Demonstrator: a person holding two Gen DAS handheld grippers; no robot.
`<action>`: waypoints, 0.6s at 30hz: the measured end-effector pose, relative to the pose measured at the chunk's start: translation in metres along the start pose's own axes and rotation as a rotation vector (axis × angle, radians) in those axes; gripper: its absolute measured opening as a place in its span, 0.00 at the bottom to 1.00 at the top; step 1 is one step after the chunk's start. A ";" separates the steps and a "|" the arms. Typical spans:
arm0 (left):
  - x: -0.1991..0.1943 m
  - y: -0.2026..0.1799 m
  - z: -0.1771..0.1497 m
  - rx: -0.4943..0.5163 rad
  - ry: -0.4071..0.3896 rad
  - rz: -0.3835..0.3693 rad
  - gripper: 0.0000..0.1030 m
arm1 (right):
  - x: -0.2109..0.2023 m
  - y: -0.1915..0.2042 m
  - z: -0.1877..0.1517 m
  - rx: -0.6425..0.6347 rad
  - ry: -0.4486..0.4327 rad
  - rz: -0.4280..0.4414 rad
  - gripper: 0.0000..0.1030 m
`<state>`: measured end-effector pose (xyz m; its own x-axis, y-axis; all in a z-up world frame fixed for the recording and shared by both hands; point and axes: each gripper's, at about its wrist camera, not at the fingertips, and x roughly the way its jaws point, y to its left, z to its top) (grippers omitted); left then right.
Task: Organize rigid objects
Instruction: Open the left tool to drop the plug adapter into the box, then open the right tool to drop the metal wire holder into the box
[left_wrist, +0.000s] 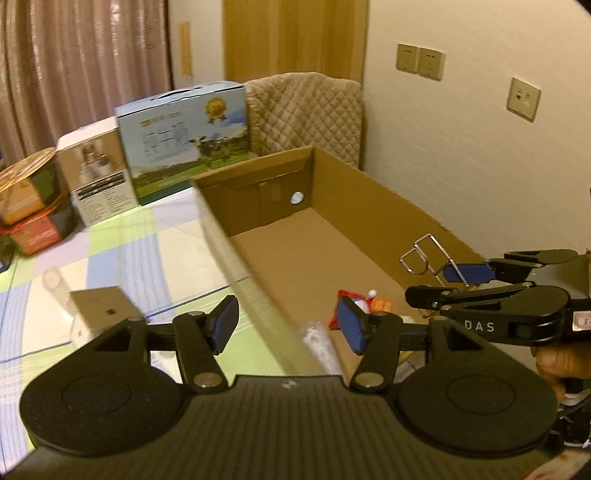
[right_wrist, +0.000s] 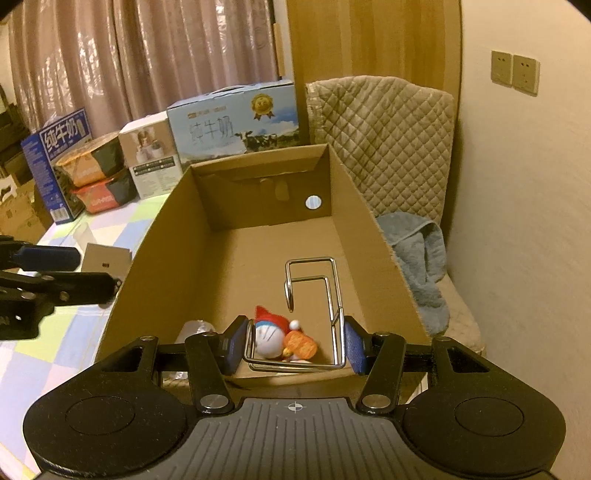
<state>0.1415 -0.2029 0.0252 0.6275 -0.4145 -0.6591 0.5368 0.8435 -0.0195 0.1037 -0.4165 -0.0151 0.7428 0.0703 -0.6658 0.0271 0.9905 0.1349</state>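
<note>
The right gripper (right_wrist: 293, 345) is clamped on a wire rack (right_wrist: 314, 314) inside the cardboard box (right_wrist: 155, 236). The left gripper (left_wrist: 286, 323) has its 2 pads apart over the box's rim, holding nothing.

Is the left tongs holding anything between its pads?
No: the left tongs stands open over the cardboard box edge, with nothing gripped.

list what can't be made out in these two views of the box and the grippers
- Right wrist view: the near end of the wire rack sits behind the right gripper; pad contact unclear.
- Left wrist view: the cartoon toy is mostly hidden by the left gripper.
- Left wrist view: the near wall of the cardboard box is motion-blurred.
- Both views: print on the small brown box is too small.
</note>
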 end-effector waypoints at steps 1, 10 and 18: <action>-0.002 0.004 -0.002 -0.011 0.001 0.005 0.53 | 0.000 0.002 0.000 -0.004 0.000 0.003 0.49; -0.016 0.027 -0.017 -0.077 -0.002 0.027 0.56 | 0.006 0.017 0.000 -0.022 0.009 0.026 0.49; -0.025 0.044 -0.028 -0.114 0.000 0.053 0.60 | -0.001 0.035 0.002 -0.083 -0.039 0.003 0.75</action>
<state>0.1339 -0.1455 0.0201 0.6534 -0.3686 -0.6612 0.4355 0.8975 -0.0700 0.1055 -0.3822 -0.0086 0.7685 0.0699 -0.6360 -0.0292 0.9968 0.0743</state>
